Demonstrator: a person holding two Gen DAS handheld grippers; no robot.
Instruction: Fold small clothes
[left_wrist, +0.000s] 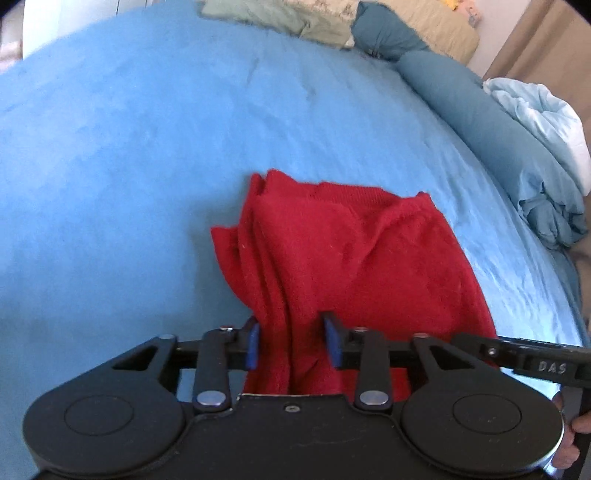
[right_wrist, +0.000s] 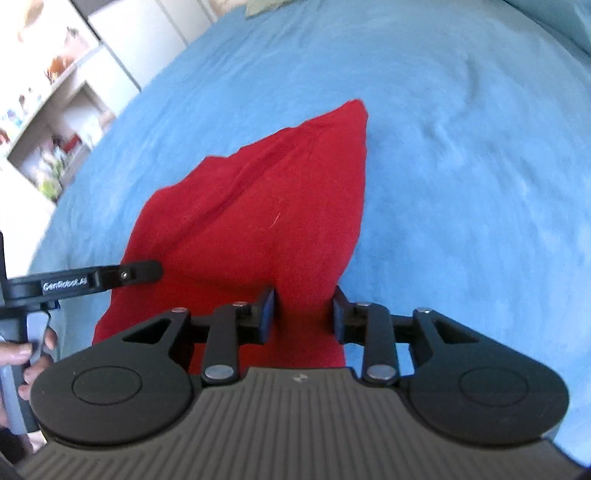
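A red knit garment (left_wrist: 332, 251) hangs bunched above the blue bed sheet (left_wrist: 129, 166). My left gripper (left_wrist: 291, 341) has red cloth between its blue pads (left_wrist: 252, 341), with the jaws partly closed on the near edge. In the right wrist view the same red garment (right_wrist: 258, 206) runs away from me to a pointed corner. My right gripper (right_wrist: 303, 314) has the garment's right near edge between its pads (right_wrist: 269, 312). Each gripper shows at the edge of the other's view: the right one (left_wrist: 532, 360) and the left one (right_wrist: 96, 280).
The blue bed sheet (right_wrist: 461, 166) fills both views. A teal duvet (left_wrist: 480, 122) and a pale blue bundle (left_wrist: 535, 110) lie along the right edge. Beige pillows (left_wrist: 295, 18) sit at the far end. White shelves (right_wrist: 55, 110) stand beyond the bed's left side.
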